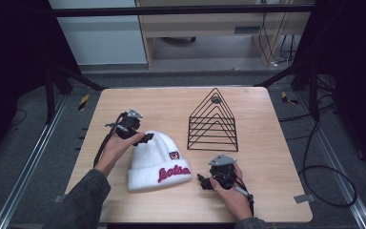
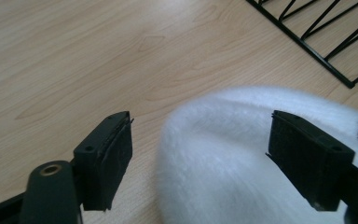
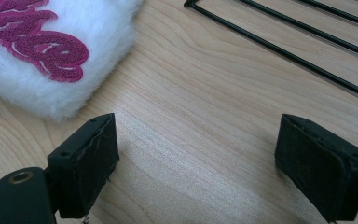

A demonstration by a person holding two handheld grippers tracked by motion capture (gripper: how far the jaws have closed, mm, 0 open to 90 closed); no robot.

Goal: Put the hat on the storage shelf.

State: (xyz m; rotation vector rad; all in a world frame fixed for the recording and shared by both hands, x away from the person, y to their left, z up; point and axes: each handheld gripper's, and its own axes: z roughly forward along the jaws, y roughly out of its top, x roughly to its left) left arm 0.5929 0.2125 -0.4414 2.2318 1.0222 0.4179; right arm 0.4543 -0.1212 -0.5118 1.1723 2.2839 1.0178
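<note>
A white fluffy beanie (image 1: 157,162) with a pink embroidered word on its cuff lies flat near the table's front middle. My left gripper (image 1: 145,138) hovers at the beanie's crown, on its left side. In the left gripper view its jaws (image 2: 200,140) stand apart around the edge of the white crown (image 2: 223,177), and the pads do not press on it. My right gripper (image 1: 202,181) rests low on the table just right of the beanie's cuff. In the right gripper view it (image 3: 196,154) is open over bare wood, with the cuff and pink lettering (image 3: 42,51) ahead on the left.
A black triangular wire rack (image 1: 213,137) stands on the light wooden table (image 1: 162,105) behind my right gripper; its wires also cross the top right of the left gripper view (image 2: 298,43) and right gripper view (image 3: 279,51). Cables trail on the floor at the right.
</note>
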